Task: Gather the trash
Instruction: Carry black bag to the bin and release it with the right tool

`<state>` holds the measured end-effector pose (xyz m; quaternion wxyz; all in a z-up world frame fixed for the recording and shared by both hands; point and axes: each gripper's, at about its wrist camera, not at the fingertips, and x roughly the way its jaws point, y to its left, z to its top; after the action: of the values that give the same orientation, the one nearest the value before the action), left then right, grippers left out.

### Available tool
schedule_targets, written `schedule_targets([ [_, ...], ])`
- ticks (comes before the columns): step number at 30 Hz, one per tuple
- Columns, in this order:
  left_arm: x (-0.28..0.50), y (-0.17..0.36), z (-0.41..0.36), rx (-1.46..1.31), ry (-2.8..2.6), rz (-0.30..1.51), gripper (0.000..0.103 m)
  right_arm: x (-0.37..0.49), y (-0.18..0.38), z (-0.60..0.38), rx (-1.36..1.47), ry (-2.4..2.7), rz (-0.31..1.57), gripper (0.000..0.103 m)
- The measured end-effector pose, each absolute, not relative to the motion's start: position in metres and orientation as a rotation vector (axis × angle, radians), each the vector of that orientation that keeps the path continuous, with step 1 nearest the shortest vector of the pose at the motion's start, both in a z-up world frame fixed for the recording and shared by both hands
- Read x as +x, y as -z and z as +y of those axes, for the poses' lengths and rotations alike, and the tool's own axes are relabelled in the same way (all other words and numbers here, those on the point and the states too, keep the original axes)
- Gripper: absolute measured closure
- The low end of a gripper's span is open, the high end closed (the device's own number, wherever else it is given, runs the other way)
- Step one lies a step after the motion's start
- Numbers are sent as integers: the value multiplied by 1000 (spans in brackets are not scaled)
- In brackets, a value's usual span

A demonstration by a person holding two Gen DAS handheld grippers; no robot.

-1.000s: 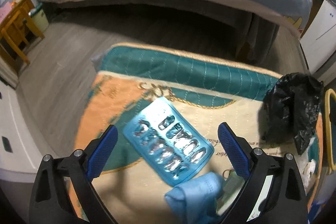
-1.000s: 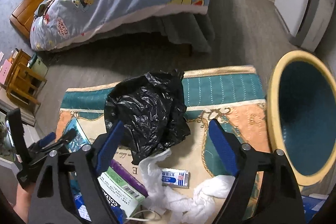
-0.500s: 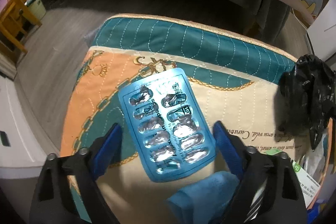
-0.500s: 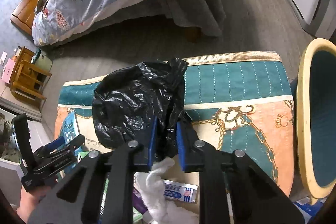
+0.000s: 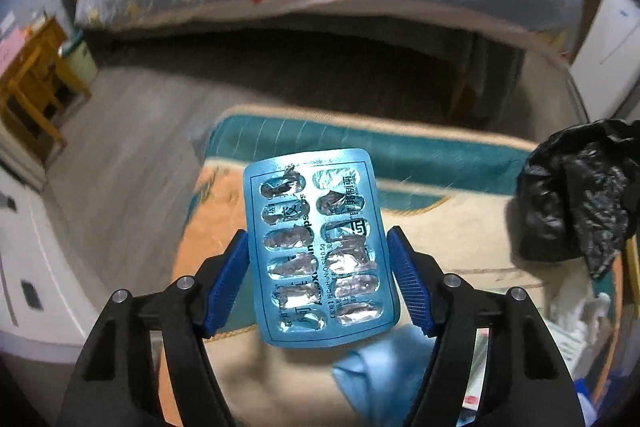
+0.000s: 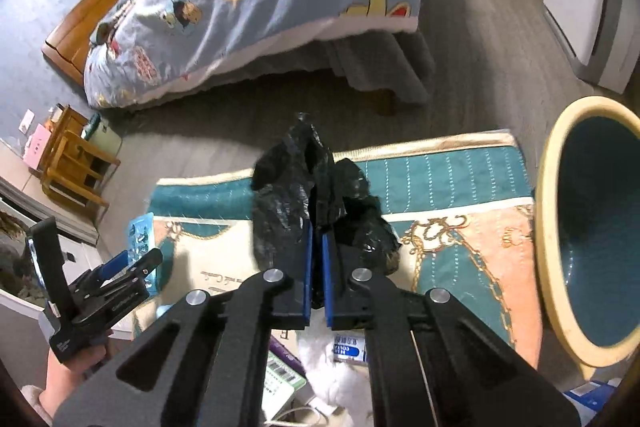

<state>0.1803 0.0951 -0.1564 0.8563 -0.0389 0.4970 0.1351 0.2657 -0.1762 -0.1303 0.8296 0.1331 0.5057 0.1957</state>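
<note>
The left gripper [image 5: 318, 279], jaws closing, clamps the blue blister pack [image 5: 318, 247] across its width, long axis pointing away. The black trash bag [image 6: 316, 203], pinched in the fully closed right gripper [image 6: 316, 279], lies to the pack's right, above the rug [image 6: 448, 227].

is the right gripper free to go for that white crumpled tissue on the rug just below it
Probably not yet. The right gripper is shut on the black trash bag, so its jaws are taken. The white tissue lies close beneath with nothing covering it, but the bag would have to be released first.
</note>
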Motion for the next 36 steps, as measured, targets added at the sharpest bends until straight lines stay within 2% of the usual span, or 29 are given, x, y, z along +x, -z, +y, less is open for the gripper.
schedule_targets([
  [9,171,80,19,-17,-120,852,33,241,71,-222,364,-401,945,100],
  [16,172,55,-52,46,30,779,33,212,28,-283,340,-323,854,100],
  [27,171,60,-168,89,231,747,33,186,17,-396,330,-99,791,99],
  [36,177,94,-246,137,444,807,33,196,54,-451,294,70,848,99],
])
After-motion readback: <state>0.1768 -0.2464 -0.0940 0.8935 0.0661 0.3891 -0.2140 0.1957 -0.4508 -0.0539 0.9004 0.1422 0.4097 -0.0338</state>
